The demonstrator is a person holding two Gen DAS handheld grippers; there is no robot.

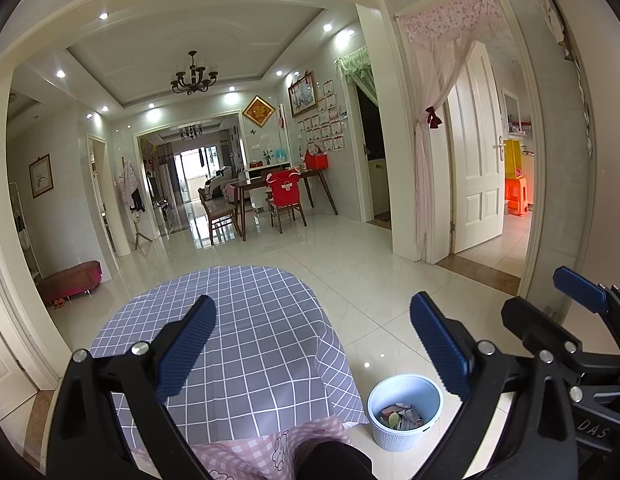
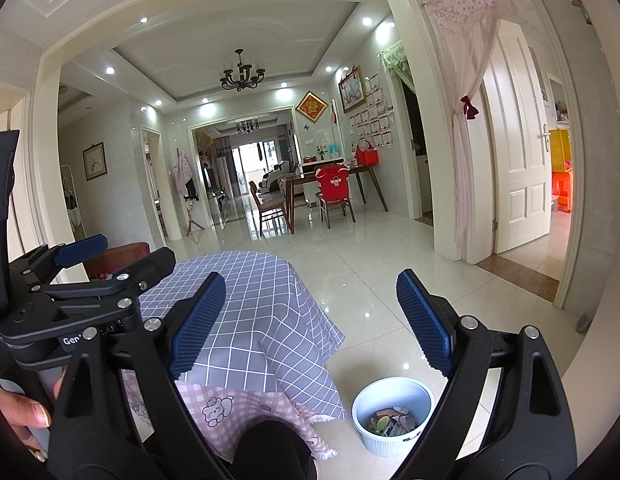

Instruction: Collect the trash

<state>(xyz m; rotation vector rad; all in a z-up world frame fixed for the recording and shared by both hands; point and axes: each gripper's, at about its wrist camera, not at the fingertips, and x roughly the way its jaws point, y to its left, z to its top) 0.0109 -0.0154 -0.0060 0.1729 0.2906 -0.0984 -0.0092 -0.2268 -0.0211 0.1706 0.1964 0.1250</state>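
Note:
A light blue trash bin (image 1: 403, 410) stands on the floor right of the table and holds several scraps of trash (image 1: 399, 416). It also shows in the right wrist view (image 2: 391, 414). My left gripper (image 1: 313, 344) is open and empty, raised above the table with the grey checked cloth (image 1: 246, 332). My right gripper (image 2: 310, 320) is open and empty, held above the table's right edge (image 2: 270, 312). The right gripper shows at the right edge of the left wrist view (image 1: 565, 320); the left gripper shows at the left of the right wrist view (image 2: 78, 280).
A pink checked cloth (image 2: 230, 408) hangs below the grey one. Glossy tiled floor (image 1: 369, 264) stretches ahead to a dining table with chairs (image 1: 270, 196). A white door and curtain (image 1: 469, 152) are at right. A red bench (image 1: 70, 280) stands at left.

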